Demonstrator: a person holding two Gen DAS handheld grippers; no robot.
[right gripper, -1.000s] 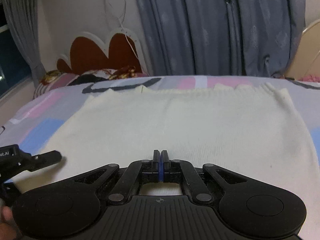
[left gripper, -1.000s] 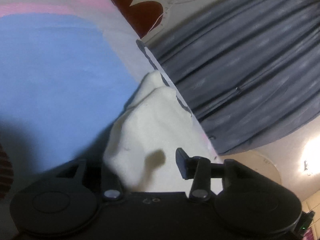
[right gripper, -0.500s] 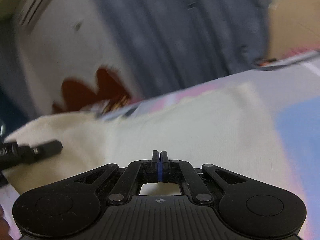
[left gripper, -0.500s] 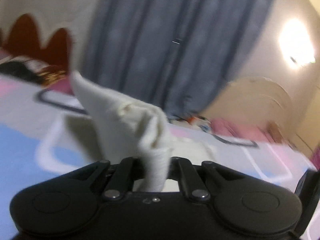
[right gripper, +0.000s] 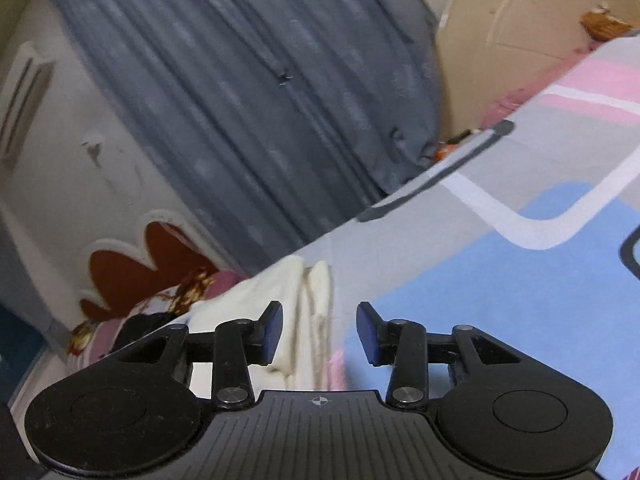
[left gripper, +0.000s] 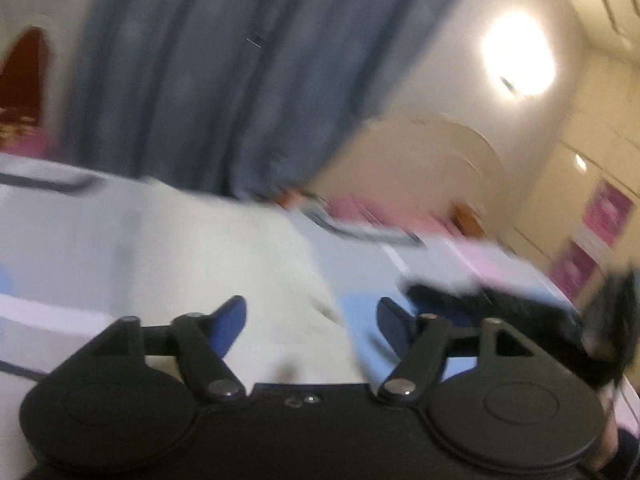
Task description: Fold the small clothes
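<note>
Both hand-held grippers, left and right, are opening, releasing the cloth folded on the bed.

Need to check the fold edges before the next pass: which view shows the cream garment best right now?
The right wrist view: it is sharp there, and the cream garment shows stacked folded edges on the bedspread, just ahead of the opening right gripper. The left wrist view shows more of its surface, but motion-blurred, beyond the opening left gripper.
</note>
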